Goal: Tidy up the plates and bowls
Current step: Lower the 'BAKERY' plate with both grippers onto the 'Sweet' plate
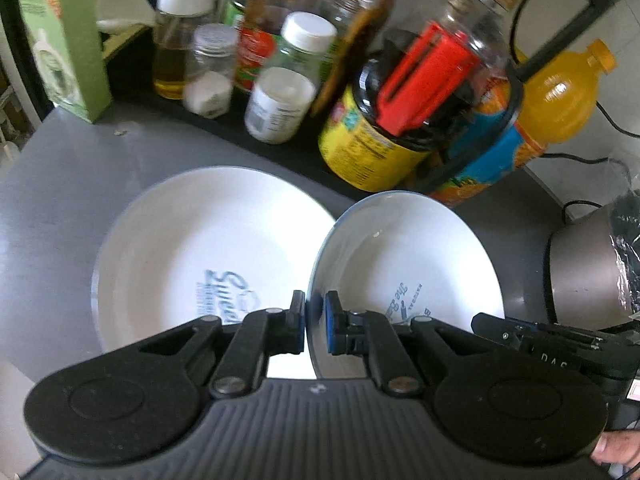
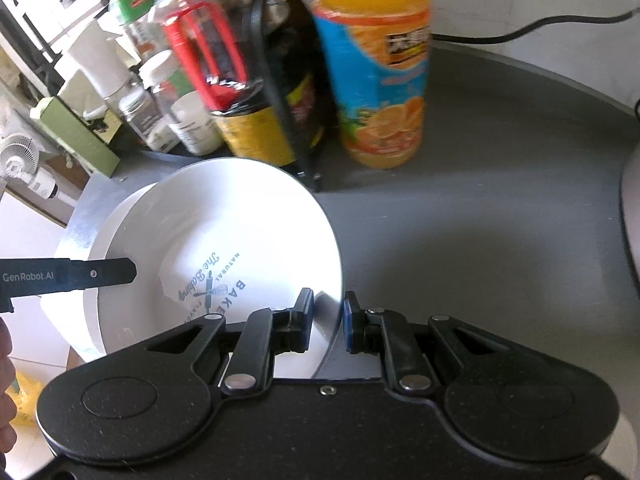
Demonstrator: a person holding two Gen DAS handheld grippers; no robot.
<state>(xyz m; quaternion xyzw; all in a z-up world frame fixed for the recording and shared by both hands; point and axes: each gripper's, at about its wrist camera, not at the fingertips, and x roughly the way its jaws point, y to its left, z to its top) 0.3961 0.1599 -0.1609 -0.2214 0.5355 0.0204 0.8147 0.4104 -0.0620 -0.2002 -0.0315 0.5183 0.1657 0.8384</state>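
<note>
In the left wrist view, a plate point(image 1: 192, 248) lay centre-left on the table point(image 1: 64, 184), a tilted bowl point(image 1: 404, 264) overlapping its right edge, bottles point(image 1: 288, 80) crowded behind both.

Bowl point(image 2: 224, 240) floor carried blue print: "The Baking", "NATURAL", "BAKE" with rest hidden behind right gripper point(image 2: 327, 326); crossed rolling pin and spatula emblem between words. Plate point(image 1: 192, 248) showed blue script, blurred, not readable. Left gripper's finger point(image 2: 68, 272) read "GenRobot.AI". Bottle labels were too blurred to read.
</note>
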